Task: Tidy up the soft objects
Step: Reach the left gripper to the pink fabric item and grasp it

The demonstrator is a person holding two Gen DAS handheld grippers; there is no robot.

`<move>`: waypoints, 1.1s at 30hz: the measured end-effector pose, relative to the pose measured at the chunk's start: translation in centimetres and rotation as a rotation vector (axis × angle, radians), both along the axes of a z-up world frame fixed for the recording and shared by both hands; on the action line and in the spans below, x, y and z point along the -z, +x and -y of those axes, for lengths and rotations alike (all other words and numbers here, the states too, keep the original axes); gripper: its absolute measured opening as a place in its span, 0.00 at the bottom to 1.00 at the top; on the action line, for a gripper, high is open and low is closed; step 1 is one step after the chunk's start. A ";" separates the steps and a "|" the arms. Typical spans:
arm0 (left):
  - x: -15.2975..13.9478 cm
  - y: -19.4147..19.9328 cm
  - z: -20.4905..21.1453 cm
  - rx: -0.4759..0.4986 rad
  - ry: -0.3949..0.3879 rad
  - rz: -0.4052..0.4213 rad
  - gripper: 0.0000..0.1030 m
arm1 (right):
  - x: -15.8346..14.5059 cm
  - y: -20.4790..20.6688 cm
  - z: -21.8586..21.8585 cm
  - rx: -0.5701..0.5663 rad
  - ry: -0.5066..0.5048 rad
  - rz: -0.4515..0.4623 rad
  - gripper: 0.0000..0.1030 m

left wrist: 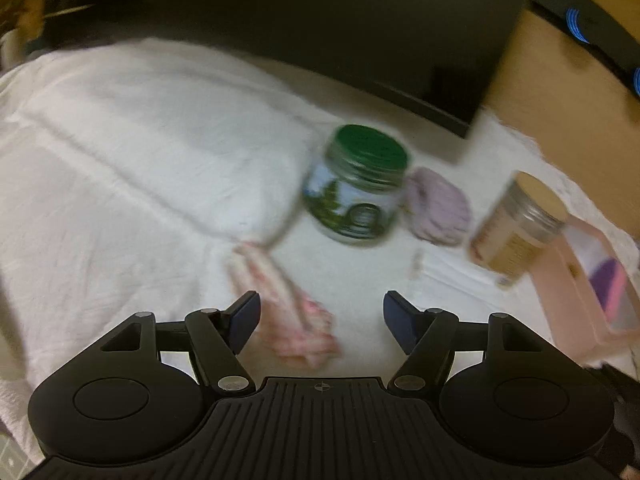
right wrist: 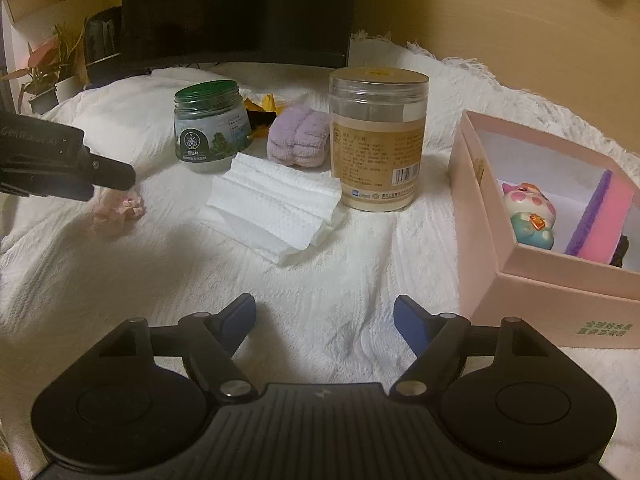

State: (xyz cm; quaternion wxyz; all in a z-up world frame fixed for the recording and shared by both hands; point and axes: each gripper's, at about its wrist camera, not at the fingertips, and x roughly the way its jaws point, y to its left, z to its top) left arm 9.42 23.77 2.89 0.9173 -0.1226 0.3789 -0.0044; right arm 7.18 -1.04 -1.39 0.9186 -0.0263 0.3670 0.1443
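Jaws spread wide on the left gripper, nothing between the blue pads, only white cloth beneath. Just ahead and slightly left, a crumpled pink-and-white soft thing lying on the cloth (too blurred to name). Farther off, a green-lidded jar, a lilac plush bundle beside it on the right, then a tall tan jar and the edge of a pink box.

From the right wrist: jaws of the right gripper also apart and empty over bare cloth. Folded white tissue lying ahead, in front of both jars. Lilac bundle between the jars. Pink box at right holding a small pig figure and a pink-and-purple sponge. Left gripper's tip hovering over the pink thing at far left.
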 end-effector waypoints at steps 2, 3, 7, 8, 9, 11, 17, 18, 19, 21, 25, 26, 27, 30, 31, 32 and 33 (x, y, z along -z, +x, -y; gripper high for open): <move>0.4 0.8 -0.4 -0.026 -0.001 -0.025 0.71 | 0.1 0.0 0.0 -0.003 0.003 0.000 0.77; 0.7 1.3 -0.3 -0.024 0.006 -0.042 0.71 | 0.1 0.0 0.1 -0.005 0.005 -0.001 0.77; 1.0 2.4 0.6 0.007 0.016 -0.053 0.63 | 0.1 -0.1 0.1 -0.010 0.007 -0.002 0.78; 1.0 2.5 0.9 0.021 0.021 -0.050 0.62 | 0.1 0.0 0.1 -0.012 0.006 -0.002 0.78; 0.9 2.7 1.3 0.039 0.031 -0.048 0.61 | 0.1 -0.1 0.1 -0.013 0.006 -0.003 0.78; 1.1 3.1 2.0 0.064 0.055 -0.057 0.61 | 0.1 -0.1 0.1 -0.017 0.006 -0.003 0.79; 1.9 3.2 1.3 0.046 0.076 -0.077 0.52 | 0.1 -0.1 0.1 -0.025 0.008 -0.006 0.81; 2.0 3.2 1.2 0.052 0.070 -0.074 0.52 | 0.1 -0.2 0.1 -0.025 0.008 -0.007 0.81; 2.0 3.2 1.1 0.060 0.063 -0.073 0.52 | 0.1 -0.2 0.1 -0.028 0.006 -0.008 0.81; 2.0 3.4 1.0 0.081 0.054 -0.067 0.51 | 0.1 -0.2 0.2 -0.034 0.006 -0.011 0.82; 2.0 3.3 0.7 0.109 0.046 -0.073 0.18 | 0.0 0.2 0.1 -0.070 -0.007 -0.028 0.84; 2.1 3.2 0.5 0.111 0.028 -0.077 0.18 | 0.0 0.3 0.1 -0.074 -0.008 -0.034 0.84; 2.1 2.9 0.3 0.115 0.011 -0.078 0.18 | -0.1 0.4 0.1 -0.079 -0.013 -0.041 0.84; 2.0 2.0 -0.1 0.121 -0.012 -0.083 0.17 | -0.6 1.1 -0.3 -0.089 -0.029 -0.079 0.82; 1.9 1.6 -0.3 0.119 -0.022 -0.083 0.17 | -1.0 1.4 -0.6 -0.096 -0.028 -0.086 0.78; 1.8 1.2 -0.6 0.118 -0.030 -0.082 0.17 | -1.4 1.6 -0.8 -0.102 -0.020 -0.077 0.78; 1.6 0.9 -0.9 0.117 -0.032 -0.082 0.17 | -2.1 1.8 -1.1 -0.107 -0.012 -0.052 0.78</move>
